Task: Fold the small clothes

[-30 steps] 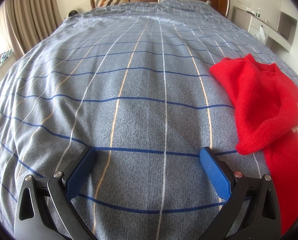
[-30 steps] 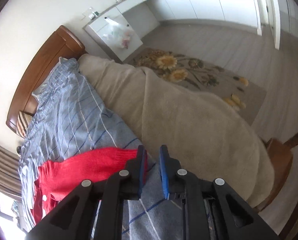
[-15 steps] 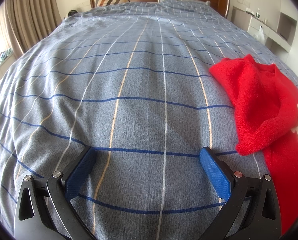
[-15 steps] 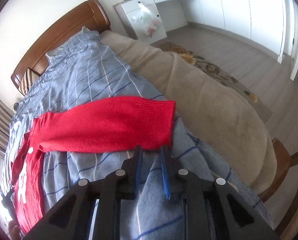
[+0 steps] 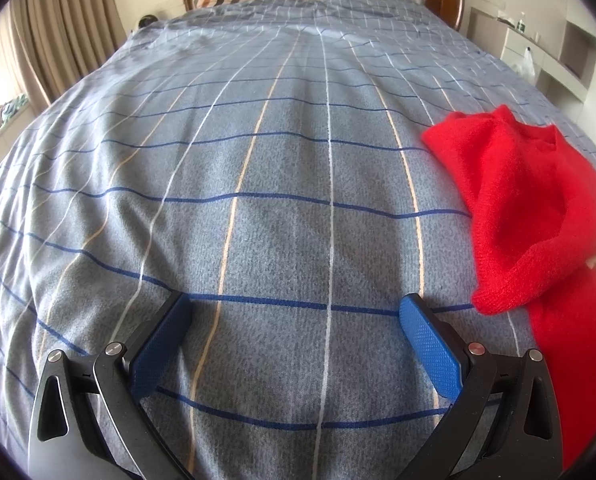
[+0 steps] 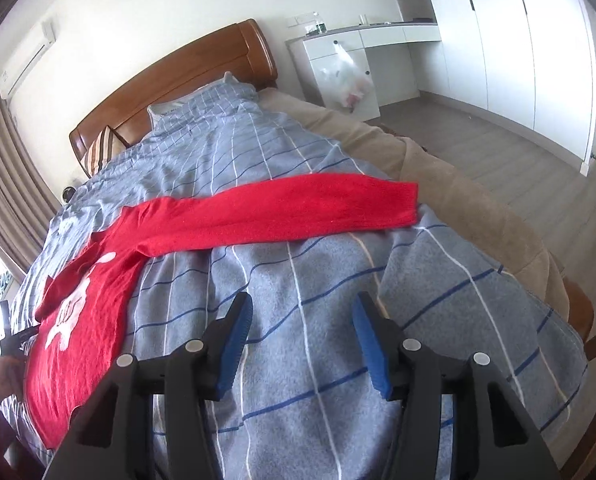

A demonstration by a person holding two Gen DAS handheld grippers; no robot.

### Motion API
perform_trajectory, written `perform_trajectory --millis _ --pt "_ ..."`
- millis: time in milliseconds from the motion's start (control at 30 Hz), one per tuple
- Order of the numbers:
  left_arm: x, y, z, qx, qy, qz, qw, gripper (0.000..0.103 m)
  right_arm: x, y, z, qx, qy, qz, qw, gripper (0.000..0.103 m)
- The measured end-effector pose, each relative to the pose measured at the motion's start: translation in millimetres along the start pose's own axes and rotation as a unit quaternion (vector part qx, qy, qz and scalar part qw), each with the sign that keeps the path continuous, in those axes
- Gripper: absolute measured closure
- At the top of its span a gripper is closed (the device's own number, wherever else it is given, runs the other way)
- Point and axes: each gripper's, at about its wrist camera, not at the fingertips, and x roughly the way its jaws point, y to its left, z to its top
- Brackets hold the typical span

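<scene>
- The right gripper (image 6: 301, 334) has just been opening, and nothing sits between its blue pads now; a second ago it stood nearly closed right at the sleeve's cuff.
- The sleeve (image 6: 282, 210) now lies stretched out flat across the bed (image 6: 337, 320), its cuff near the bed's right side, beside the tan blanket (image 6: 477, 216).
- My reading: the sleeve has been pulled straight and let go, so spreading is done on this side and folding can start.
- The right gripper hovers over bare cover, short of the sleeve, jaws about half apart.
- The left gripper (image 5: 294, 340) is wide and empty, above the cover, just left of the sweater; it has not shifted.
- The sweater (image 6: 82, 320) is a red knit with a white skull-and-bones motif on its front, lying on the checked blue-grey cover near the foot of the bed.
- In the left view its other sleeve (image 5: 537, 240) is bunched and doubled over; it probably still needs smoothing, though the frame edge cuts off much of it.
</scene>
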Motion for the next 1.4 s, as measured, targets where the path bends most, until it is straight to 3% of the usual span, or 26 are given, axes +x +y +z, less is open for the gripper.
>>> perform_trajectory --millis 67,133,200,267,367,467,533,567,600,633,667,700,733,800,867,900,933,967,1000,1067,1100,1233,1333,1400 --pt "-16 -2 4 -0.011 0.014 0.0 0.9998 0.006 -2 2 -1 -0.004 -0.003 0.002 1.0 0.051" --pt "-49 -15 11 0.0 -0.011 -0.022 0.9997 0.012 -5 3 -2 -0.007 -0.009 0.002 1.0 0.051" --pt "-85 -44 23 0.047 -0.06 -0.065 0.9949 0.009 -7 5 -3 -0.013 -0.013 0.003 1.0 0.051" --pt "-104 -85 41 0.107 -0.074 -0.103 0.9861 0.005 -7 12 -5 -0.026 -0.014 0.002 1.0 0.051" --pt "-98 -138 71 0.157 -0.056 -0.174 0.9706 0.005 -4 23 -8 -0.053 -0.011 -0.002 0.999 0.051" --pt "-51 -173 89 0.154 0.013 -0.222 0.9628 0.011 -4 27 -9 -0.064 -0.012 -0.004 0.998 0.051" --pt "-25 -190 89 0.154 0.045 -0.223 0.9616 0.045 -6 26 -9 -0.062 -0.015 -0.006 0.998 0.051" --pt "-15 -198 86 0.16 0.056 -0.223 0.9599 0.057 -6 26 -10 -0.061 -0.016 -0.006 0.998 0.051" --pt "-11 -206 80 0.173 0.062 -0.224 0.9573 0.081 -6 26 -10 -0.062 -0.015 -0.005 0.998 0.051" --pt "-12 -214 73 0.193 0.058 -0.221 0.9543 0.097 -7 26 -10 -0.063 -0.016 -0.005 0.998 0.051" --pt "-22 -220 65 0.219 0.036 -0.217 0.9506 0.096 -7 26 -10 -0.065 -0.016 -0.006 0.998 0.051" --pt "-38 -223 55 0.246 0.004 -0.221 0.9437 0.096 -7 26 -10 -0.066 -0.017 -0.006 0.998 0.051" --pt "-56 -228 44 0.284 -0.028 -0.23 0.9305 0.096 -8 26 -10 -0.068 -0.018 -0.006 0.997 0.051" --pt "-91 -237 13 0.371 -0.068 -0.231 0.8968 0.091 -9 27 -10 -0.071 -0.02 -0.008 0.997 0.051" --pt "-113 -242 -23 0.451 -0.08 -0.207 0.8641 0.065 -9 28 -11 -0.072 -0.019 -0.008 0.997 0.051" --pt "-120 -241 -39 0.486 -0.082 -0.193 0.8486 0.029 -8 28 -11 -0.073 -0.019 -0.009 0.997 0.051" --pt "-126 -238 -56 0.515 -0.087 -0.186 0.8322 0.017 -8 28 -11 -0.072 -0.018 -0.009 0.997 0.051" --pt "-131 -233 -69 0.537 -0.083 -0.189 0.8181 0.018 -9 28 -11 -0.071 -0.019 -0.01 0.997 0.051" --pt "-134 -227 -79 0.548 -0.062 -0.198 0.8101 0.021 -9 28 -11 -0.071 -0.02 -0.01 0.997 0.051" --pt "-136 -216 -88 0.548 -0.036 -0.204 0.8102 0.021 -11 28 -11 -0.07 -0.024 -0.011 0.997 0.051" --pt "-137 -210 -88 0.541 -0.039 -0.199 0.8159 0.021 -11 28 -10 -0.069 -0.024 -0.012 0.997 0.051" --pt "-142 -197 -63 0.474 -0.08 -0.161 0.8622 0.021 -7 28 -11 -0.067 -0.014 -0.012 0.998 0.051" --pt "-139 -206 -29 0.43 -0.09 -0.168 0.8826 0.021 -4 30 -12 -0.066 -0.011 -0.011 0.998 0.051" --pt "-126 -215 1 0.398 -0.057 -0.209 0.8912 0.017 -5 32 -13 -0.07 -0.014 -0.014 0.997 0.051"
